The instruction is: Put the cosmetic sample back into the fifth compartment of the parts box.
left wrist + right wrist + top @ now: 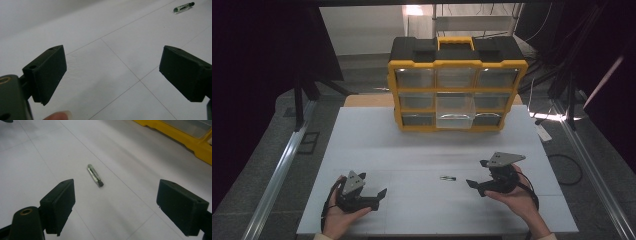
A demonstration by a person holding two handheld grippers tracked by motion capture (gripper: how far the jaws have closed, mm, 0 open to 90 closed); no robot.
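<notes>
Flanking small tube (447,177), tongs (474,187) agape.

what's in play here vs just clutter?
In play:
small glass tube on the white table
right gripper, open, nearest the tube
left gripper, open
yellow organizer, middle drawer pulled out

Just lying about:
white adapter and cables off the table's right edge

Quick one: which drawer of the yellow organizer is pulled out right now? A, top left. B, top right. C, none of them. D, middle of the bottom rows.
D: in the high view, the clear drawer at the centre of the organizer juts forward while the others sit flush.
</notes>
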